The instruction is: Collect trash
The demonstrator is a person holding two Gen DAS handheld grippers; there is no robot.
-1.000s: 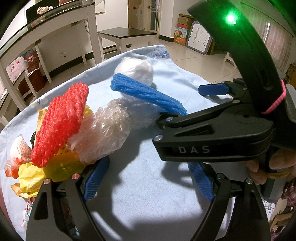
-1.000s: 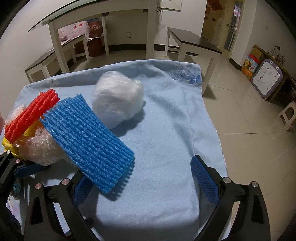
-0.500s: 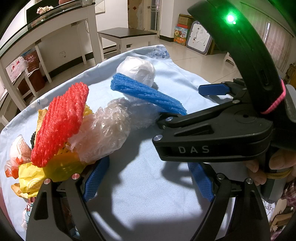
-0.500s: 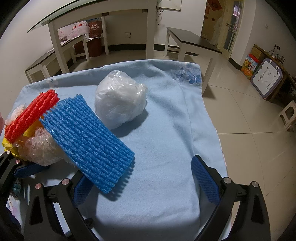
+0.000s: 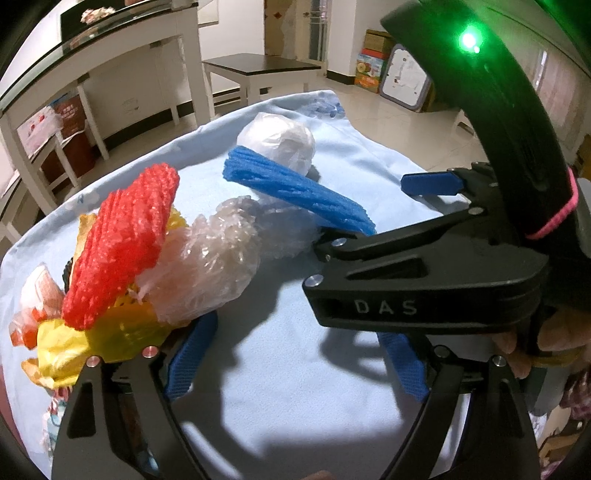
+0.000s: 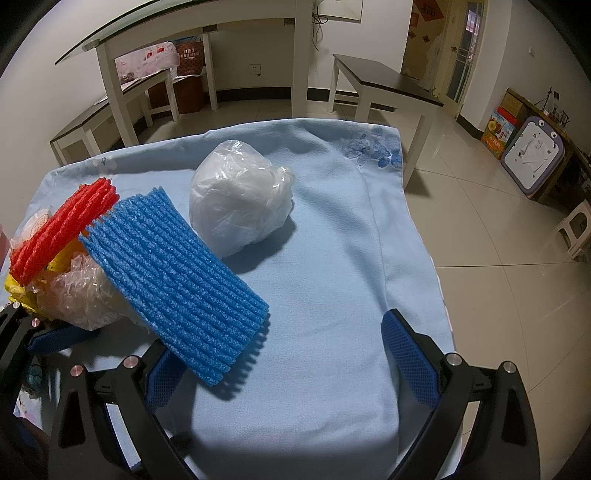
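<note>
A pile of trash lies on the light blue cloth (image 6: 332,295): a red foam net (image 5: 122,251), crumpled clear plastic (image 5: 210,269), a yellow bag (image 5: 110,336) and a blue foam net (image 6: 177,273). A white plastic bag ball (image 6: 240,199) sits just beyond the blue net. My left gripper (image 5: 295,362) is open, and the pile leans over its left finger. My right gripper (image 6: 286,369) is open too. The blue net's near end rests over its left finger, not pinched. In the left wrist view the right gripper (image 5: 373,206) crosses from the right.
The cloth's right edge (image 6: 424,258) drops off to a tiled floor. Behind stand a white glass-topped table (image 6: 207,33) and a dark-topped side table (image 6: 384,81). Boxes and a toy board (image 6: 532,155) line the right wall. A hand (image 5: 517,354) holds the right gripper.
The white bag ball was blurred one second ago and has shifted slightly right before settling. Both grippers and the trash pile have stayed in place.
</note>
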